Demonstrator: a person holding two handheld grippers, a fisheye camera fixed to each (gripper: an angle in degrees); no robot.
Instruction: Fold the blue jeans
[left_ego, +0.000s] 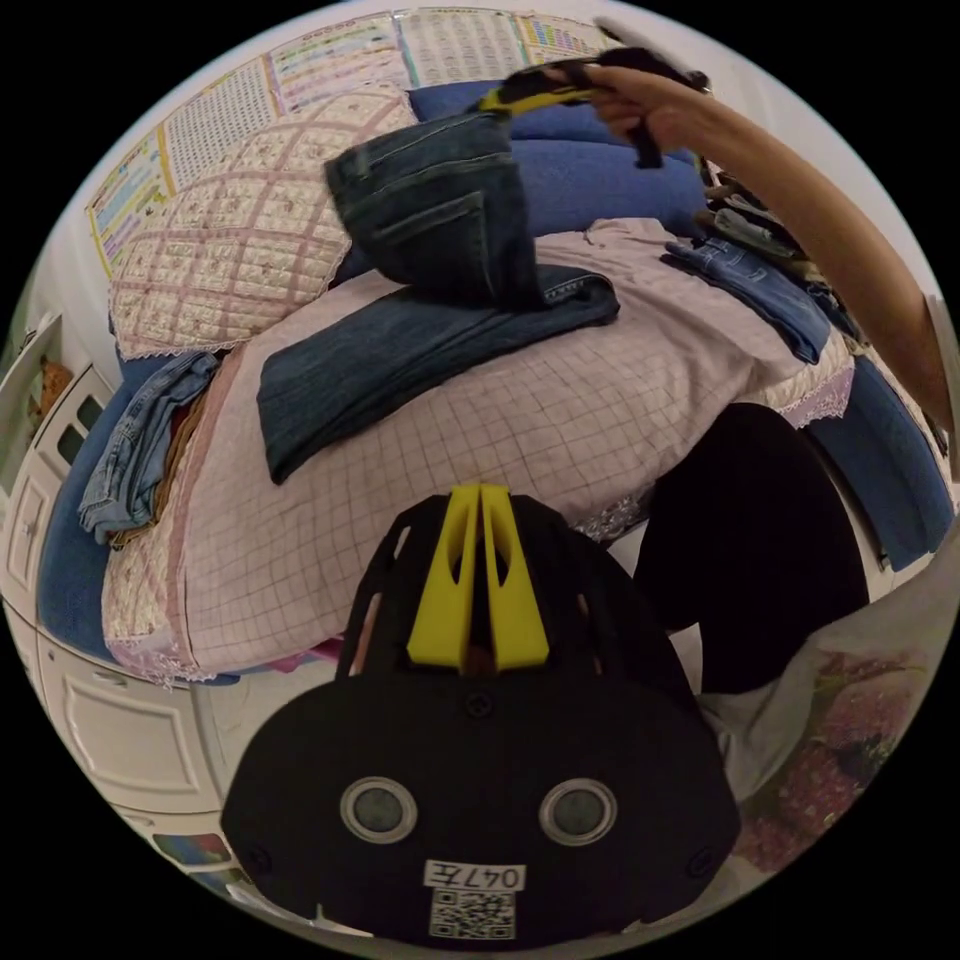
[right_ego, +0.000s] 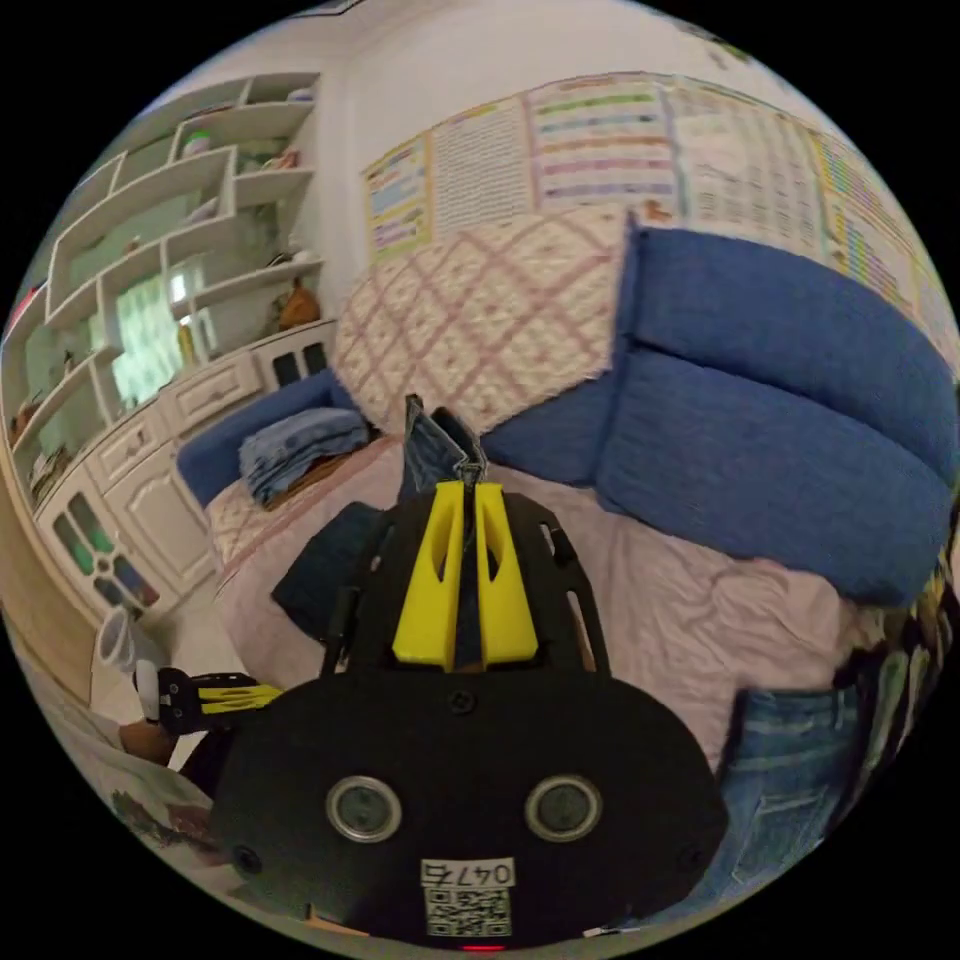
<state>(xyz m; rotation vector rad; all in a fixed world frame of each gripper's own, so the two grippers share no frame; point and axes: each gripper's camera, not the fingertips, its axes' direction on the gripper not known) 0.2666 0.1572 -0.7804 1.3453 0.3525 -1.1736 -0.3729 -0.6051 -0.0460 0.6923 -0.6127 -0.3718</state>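
- Blue jeans: dark denim, part-folded on the pink checked bed cover; one end lifted at the far side.
- Right gripper: fingers pinched on that raised end.
- Left gripper: fingers closed, empty, at the near edge.
- Risk: thin pinch may slip; raised layer drops crooked, lower fold drags.

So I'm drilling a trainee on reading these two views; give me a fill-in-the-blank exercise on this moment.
1. The right gripper lifts the waist end of the dark ____.
2. The left gripper, with jaws together, holds ____.
3. The dark jeans' legs lie on a ____ checked cover.
4. A lighter folded pair sits at the cover's ____.

Missing: jeans; nothing; pink; edge
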